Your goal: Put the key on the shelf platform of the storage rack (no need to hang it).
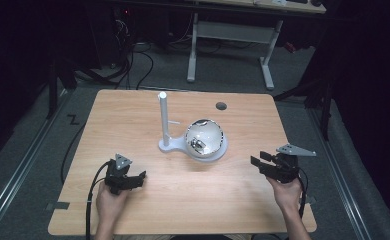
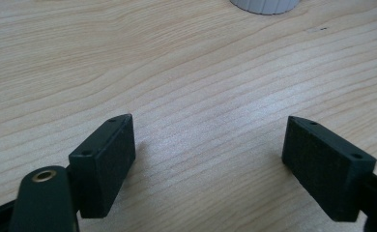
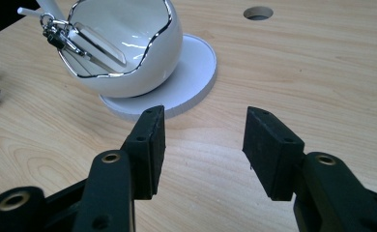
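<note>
A white egg-shaped bowl (image 1: 204, 138) (image 3: 128, 48) with a silver rim rests on the round white base (image 1: 222, 150) (image 3: 196, 67) of a stand near the table's middle. A bunch of keys (image 3: 56, 33) (image 1: 198, 145) lies inside the bowl. The stand's white post (image 1: 163, 117) rises at the bowl's left. My left gripper (image 1: 142, 176) (image 2: 208, 159) is open above bare wood at the front left. My right gripper (image 1: 257, 160) (image 3: 203, 145) is open at the front right, pointing at the bowl, nothing between its jaws.
The wooden table (image 1: 133, 115) has a round cable hole (image 1: 221, 105) (image 3: 258, 13) behind the bowl. A white desk frame (image 1: 230, 40) and cables stand on the floor beyond. A cable (image 1: 90, 200) trails from the left gripper.
</note>
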The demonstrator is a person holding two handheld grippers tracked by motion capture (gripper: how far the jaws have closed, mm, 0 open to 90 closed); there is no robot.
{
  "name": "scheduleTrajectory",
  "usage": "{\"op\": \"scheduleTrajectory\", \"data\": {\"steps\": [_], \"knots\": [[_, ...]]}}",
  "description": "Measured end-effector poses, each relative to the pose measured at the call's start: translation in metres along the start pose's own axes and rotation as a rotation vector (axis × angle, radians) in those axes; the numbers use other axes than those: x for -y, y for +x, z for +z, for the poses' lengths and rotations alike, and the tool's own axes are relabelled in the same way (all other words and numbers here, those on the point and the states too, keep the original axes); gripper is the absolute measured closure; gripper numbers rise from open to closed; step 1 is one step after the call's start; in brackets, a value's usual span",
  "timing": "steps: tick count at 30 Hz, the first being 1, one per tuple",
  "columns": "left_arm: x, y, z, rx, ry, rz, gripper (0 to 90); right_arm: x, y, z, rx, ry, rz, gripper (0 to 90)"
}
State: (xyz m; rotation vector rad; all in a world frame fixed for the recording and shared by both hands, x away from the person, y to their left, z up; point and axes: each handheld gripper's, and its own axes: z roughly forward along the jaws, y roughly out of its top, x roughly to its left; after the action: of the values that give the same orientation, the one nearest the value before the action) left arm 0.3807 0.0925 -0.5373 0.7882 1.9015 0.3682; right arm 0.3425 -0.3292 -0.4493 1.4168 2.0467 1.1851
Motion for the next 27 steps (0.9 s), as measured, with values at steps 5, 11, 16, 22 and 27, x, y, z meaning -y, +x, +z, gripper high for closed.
{"op": "scheduleTrajectory", "data": {"steps": [5, 11, 16, 22, 27], "knots": [[0.000, 0.000, 0.000, 0.000, 0.000, 0.000, 19.7, 0.007, 0.001, 0.002, -0.005, 0.013, 0.003, 50.7], [0.000, 0.000, 0.000, 0.000, 0.000, 0.000, 19.6, 0.014, 0.002, 0.003, -0.008, 0.001, 0.013, 51.3], [0.000, 0.000, 0.000, 0.000, 0.000, 0.000, 19.6, 0.018, 0.004, 0.004, -0.012, -0.007, 0.004, 52.0], [0.000, 0.000, 0.000, 0.000, 0.000, 0.001, 19.7, 0.023, 0.007, 0.009, -0.017, 0.008, 0.007, 51.9], [0.000, 0.000, 0.000, 0.000, 0.000, 0.001, 19.6, 0.026, 0.009, 0.012, -0.015, 0.021, 0.003, 51.9]]}}
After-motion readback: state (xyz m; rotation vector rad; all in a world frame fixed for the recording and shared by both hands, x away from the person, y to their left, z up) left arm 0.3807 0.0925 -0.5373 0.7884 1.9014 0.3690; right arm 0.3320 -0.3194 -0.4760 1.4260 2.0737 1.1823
